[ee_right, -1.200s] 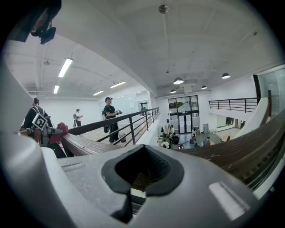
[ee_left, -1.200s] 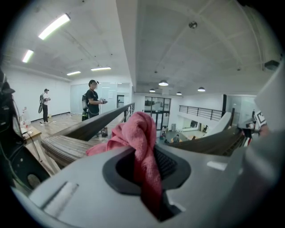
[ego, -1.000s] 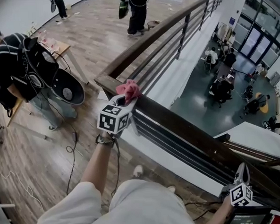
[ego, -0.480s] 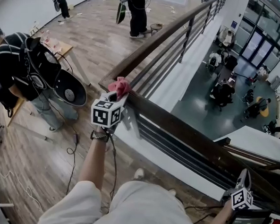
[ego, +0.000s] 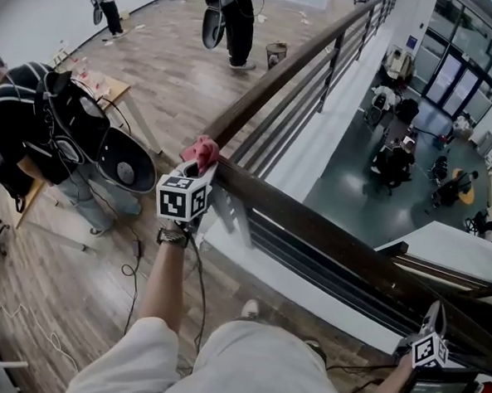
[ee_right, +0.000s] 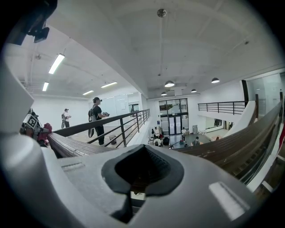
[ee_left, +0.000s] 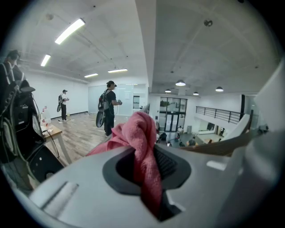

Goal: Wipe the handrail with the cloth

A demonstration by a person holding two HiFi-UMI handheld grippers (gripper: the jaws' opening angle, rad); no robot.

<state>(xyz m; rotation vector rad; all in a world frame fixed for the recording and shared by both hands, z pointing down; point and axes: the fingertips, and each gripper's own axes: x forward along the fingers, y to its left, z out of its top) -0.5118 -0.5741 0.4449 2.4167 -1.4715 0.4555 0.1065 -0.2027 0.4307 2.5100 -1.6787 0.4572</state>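
The pink cloth [ego: 200, 151] lies bunched on the dark wooden handrail [ego: 314, 229], right at the corner where the rail bends. My left gripper [ego: 196, 165] is shut on the cloth and presses it onto the rail top. In the left gripper view the cloth [ee_left: 139, 138] fills the gap between the jaws of the left gripper [ee_left: 149, 171]. My right gripper [ego: 428, 342] hangs low at the bottom right beside the rail, shut with nothing in it. In the right gripper view, beyond the right gripper [ee_right: 138, 176], the handrail [ee_right: 75, 144] runs left to the distant cloth [ee_right: 44, 129].
Beyond the rail is a drop to a lower floor [ego: 369, 167] with several people. On the wooden floor stand a person with a backpack [ego: 34, 121] by a table [ego: 113, 90], another person [ego: 237, 18], a small bin [ego: 276, 54] and loose cables [ego: 132, 261].
My left gripper has slid the cloth along the rail top, away from me, up to the corner. The right gripper has stayed low at the bottom right.
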